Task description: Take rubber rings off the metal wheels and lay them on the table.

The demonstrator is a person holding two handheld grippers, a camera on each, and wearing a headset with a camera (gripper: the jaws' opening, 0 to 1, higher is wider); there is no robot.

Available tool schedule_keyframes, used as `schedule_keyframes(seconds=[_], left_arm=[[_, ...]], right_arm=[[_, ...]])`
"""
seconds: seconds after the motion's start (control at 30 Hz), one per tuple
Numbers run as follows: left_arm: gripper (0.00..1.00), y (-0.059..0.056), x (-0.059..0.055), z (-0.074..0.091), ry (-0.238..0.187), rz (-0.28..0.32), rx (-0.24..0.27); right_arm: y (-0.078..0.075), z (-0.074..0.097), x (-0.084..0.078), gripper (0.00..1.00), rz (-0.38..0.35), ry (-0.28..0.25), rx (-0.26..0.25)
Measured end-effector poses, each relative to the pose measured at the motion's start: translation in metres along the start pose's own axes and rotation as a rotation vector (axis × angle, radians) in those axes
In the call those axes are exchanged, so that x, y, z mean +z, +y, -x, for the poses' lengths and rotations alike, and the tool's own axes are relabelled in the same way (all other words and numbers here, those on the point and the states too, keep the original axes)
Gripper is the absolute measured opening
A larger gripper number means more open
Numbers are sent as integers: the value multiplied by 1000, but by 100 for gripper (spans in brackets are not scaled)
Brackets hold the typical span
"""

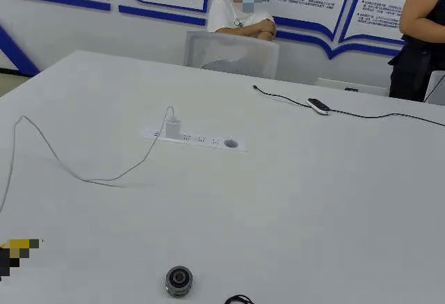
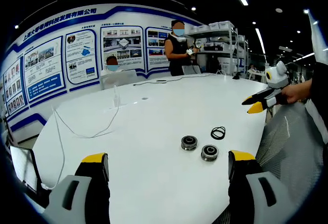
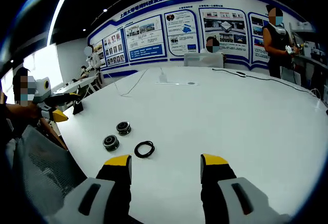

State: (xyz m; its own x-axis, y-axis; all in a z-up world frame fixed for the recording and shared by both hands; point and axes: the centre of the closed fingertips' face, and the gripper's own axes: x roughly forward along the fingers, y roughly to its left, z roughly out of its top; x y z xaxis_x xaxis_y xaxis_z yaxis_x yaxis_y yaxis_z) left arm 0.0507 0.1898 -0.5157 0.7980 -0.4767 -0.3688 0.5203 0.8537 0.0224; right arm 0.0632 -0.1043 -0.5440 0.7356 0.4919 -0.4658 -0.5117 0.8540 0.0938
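- left gripper [image 2: 168, 156]: jaws spread wide, nothing between them, held at the near edge of the white table [image 2: 154, 106].
- right gripper [image 3: 166, 160]: jaws equally wide and empty; the left gripper view catches it from the side, raised in a hand [image 2: 294, 92].
- metal wheels [image 2: 189, 142]: two side by side in both gripper views; the head view takes in one at its bottom margin.
- rubber ring [image 3: 144, 148]: flat on the table just beside the wheels, not touching them (rings left on the wheels: cannot tell).
- power strip [image 1: 198, 139] with plugged charger, mid-table, plainest in the head view.
- remote [image 1: 318, 106] further back.
- seated person [image 1: 240, 15] beyond the far edge.
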Motion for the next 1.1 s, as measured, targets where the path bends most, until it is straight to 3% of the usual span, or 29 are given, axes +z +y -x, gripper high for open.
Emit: schedule_keyframes(seconds=[0.1,0.3,0.43,0.63,1.1], left_arm=[[100,4,-1,2,-2,7,15],[100,11,-3,7,-15,30,50],[100,13,-8,7,2,30,54],[100,14,-3,5,-12,27,60],[100,17,-7,5,0,16,64]], right_arm=[[-3,-2,3,65,29,-12,-17],[-11,-1,2,70,0,-18,-44],[-14,-1,2,70,-24,-22,-54],[-12,-3,-3,70,-26,5,-47],[-14,-2,-3,68,-56,-5,-52]])
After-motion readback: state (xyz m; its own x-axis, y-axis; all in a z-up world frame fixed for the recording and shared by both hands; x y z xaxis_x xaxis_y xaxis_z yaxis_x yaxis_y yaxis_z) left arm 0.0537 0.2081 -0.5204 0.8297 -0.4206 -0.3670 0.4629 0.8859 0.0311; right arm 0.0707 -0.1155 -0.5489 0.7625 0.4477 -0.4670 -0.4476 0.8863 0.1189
